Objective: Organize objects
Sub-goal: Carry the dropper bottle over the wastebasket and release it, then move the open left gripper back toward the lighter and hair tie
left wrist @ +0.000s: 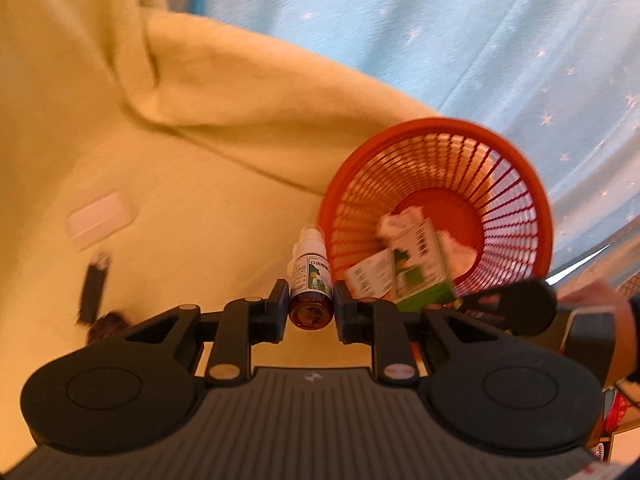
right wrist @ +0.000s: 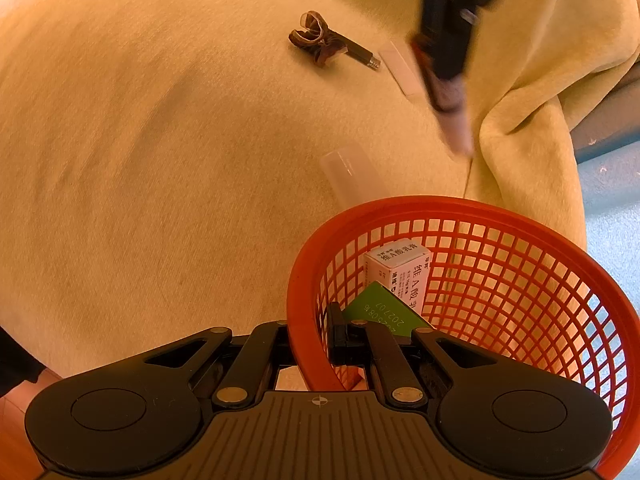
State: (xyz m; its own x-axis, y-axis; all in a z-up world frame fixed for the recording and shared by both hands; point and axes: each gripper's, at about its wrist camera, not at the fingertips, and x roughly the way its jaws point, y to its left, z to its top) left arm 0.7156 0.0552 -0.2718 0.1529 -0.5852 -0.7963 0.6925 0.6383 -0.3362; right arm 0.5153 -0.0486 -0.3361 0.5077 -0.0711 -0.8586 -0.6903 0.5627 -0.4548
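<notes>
A small brown spray bottle [left wrist: 311, 280] with a white top and a printed label sits between the fingers of my left gripper [left wrist: 311, 300], which is shut on it just left of the red mesh basket [left wrist: 440, 124]. The basket holds a green and white box [left wrist: 420, 272] and a smaller box [left wrist: 366, 278]. In the right wrist view my right gripper [right wrist: 310, 340] is shut on the basket's near rim [right wrist: 304, 320], one finger inside and one outside. A white box [right wrist: 398, 268] and a green box [right wrist: 380, 308] lie inside. The left gripper [right wrist: 444, 40] appears blurred above.
A yellow blanket [right wrist: 160, 160] covers the surface, folded up behind the basket. On it lie a black hair clip with a brown bow [right wrist: 332, 44], a flat white piece [right wrist: 400, 66] and a clear plastic cap [right wrist: 352, 176]. Blue starred fabric [left wrist: 480, 40] lies beyond. A hand [left wrist: 600, 312] shows at right.
</notes>
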